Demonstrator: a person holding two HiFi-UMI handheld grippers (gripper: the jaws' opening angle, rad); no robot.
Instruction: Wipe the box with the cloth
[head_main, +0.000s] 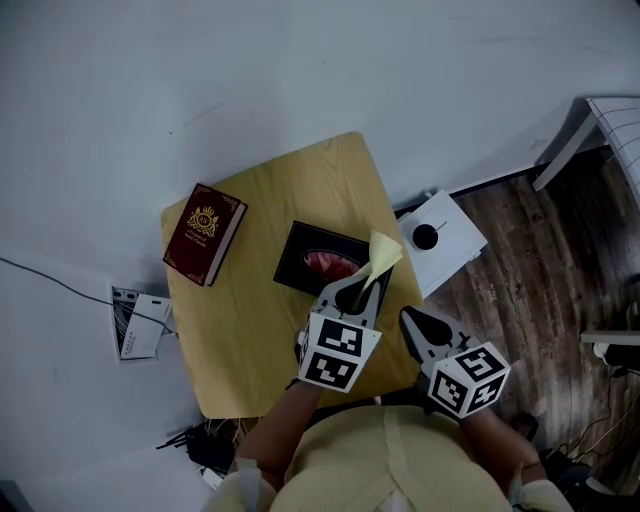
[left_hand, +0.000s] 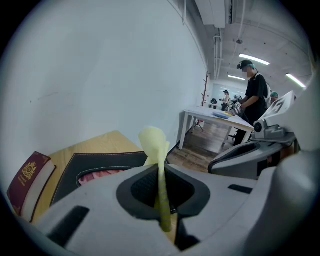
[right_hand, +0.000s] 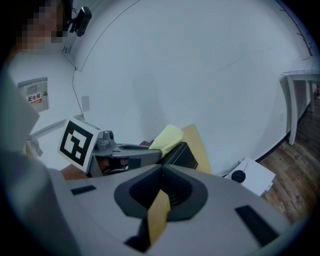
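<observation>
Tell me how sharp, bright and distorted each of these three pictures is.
Head view: dim and bluish, but sharp on the box. Left gripper view: fisheye bend, dark corners, the cloth soft up close, ceiling lights bright. Right gripper view: same fisheye, foreground soft.

White wall (head_main: 250, 60), wood floor (head_main: 530, 290), yellow table (head_main: 300, 180)

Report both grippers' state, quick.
Left gripper: jaws shut on the yellow cloth.
Right gripper: jaws shut, nothing held.
</observation>
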